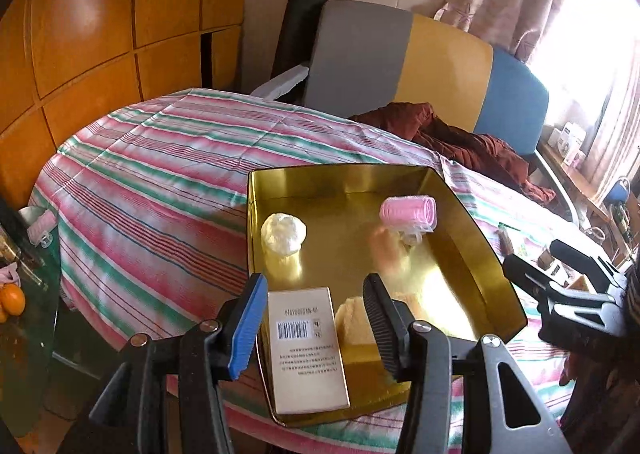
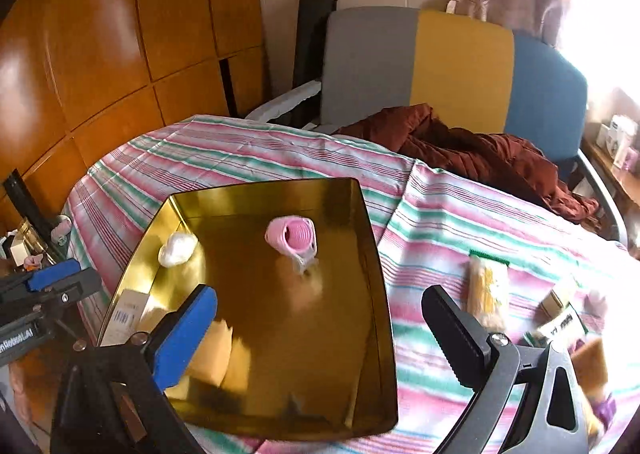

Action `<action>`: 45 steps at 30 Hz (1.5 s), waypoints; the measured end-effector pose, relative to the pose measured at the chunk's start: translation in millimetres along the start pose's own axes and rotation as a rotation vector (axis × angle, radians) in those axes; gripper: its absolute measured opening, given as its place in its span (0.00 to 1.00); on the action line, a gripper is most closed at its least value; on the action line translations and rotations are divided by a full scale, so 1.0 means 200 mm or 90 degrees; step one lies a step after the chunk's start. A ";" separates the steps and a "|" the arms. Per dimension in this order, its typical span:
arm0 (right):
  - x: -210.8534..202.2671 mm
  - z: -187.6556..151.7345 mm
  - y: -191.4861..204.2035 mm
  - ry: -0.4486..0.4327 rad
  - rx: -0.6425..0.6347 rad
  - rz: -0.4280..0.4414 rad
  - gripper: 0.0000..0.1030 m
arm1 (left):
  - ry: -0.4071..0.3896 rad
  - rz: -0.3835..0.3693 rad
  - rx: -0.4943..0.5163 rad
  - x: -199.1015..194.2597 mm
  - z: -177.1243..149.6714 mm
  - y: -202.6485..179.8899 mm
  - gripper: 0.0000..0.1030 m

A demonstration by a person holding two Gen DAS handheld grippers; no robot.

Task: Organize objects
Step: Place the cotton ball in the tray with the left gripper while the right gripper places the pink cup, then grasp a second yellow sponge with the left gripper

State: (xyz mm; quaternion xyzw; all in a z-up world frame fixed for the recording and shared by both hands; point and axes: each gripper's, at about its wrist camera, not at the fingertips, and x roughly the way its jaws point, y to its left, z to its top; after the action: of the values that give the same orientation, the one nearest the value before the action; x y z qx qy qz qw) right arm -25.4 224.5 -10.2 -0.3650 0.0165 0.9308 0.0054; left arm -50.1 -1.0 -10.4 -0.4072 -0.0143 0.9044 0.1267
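Three things lie in the gold tray [image 1: 472, 254]: a white ball [image 1: 283, 234] left, a boxed carton [image 1: 306, 350] near the front, a pink hair roller [image 1: 408, 211] right. Left gripper [image 1: 316, 326] and right gripper [image 2: 320, 338] hover spread, empty. Packets [image 2: 486, 290] sit on the striped cloth [image 2: 440, 221] further right.

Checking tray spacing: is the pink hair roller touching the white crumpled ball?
Apart. Left wrist view shows bare gold tray floor between pink hair roller and white crumpled ball.

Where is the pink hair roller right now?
The pink hair roller lies inside the gold tray, toward its far side, to the right of the white ball; both wrist views show it, untouched by either gripper.
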 end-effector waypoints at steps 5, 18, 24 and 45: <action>-0.09 -0.10 0.03 -0.013 -0.002 -0.006 1.00 | -0.015 0.026 0.011 -0.04 -0.05 -0.04 0.49; -0.23 -0.17 -0.05 -0.080 0.040 -0.046 1.00 | -0.037 0.084 0.020 -0.09 -0.09 -0.08 0.49; -0.23 -0.24 -0.14 -0.061 0.059 -0.073 1.00 | -0.031 0.082 0.041 -0.06 -0.10 -0.12 0.49; -0.25 -0.30 -0.30 -0.013 0.056 -0.088 1.00 | 0.003 0.014 0.102 0.00 -0.14 -0.28 0.61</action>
State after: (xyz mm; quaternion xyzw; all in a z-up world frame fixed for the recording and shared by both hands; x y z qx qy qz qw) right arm 52.7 282.9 -22.2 -0.3553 0.0321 0.9302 0.0862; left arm -17.4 51.7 -20.9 -0.3982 0.0626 0.9029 0.1490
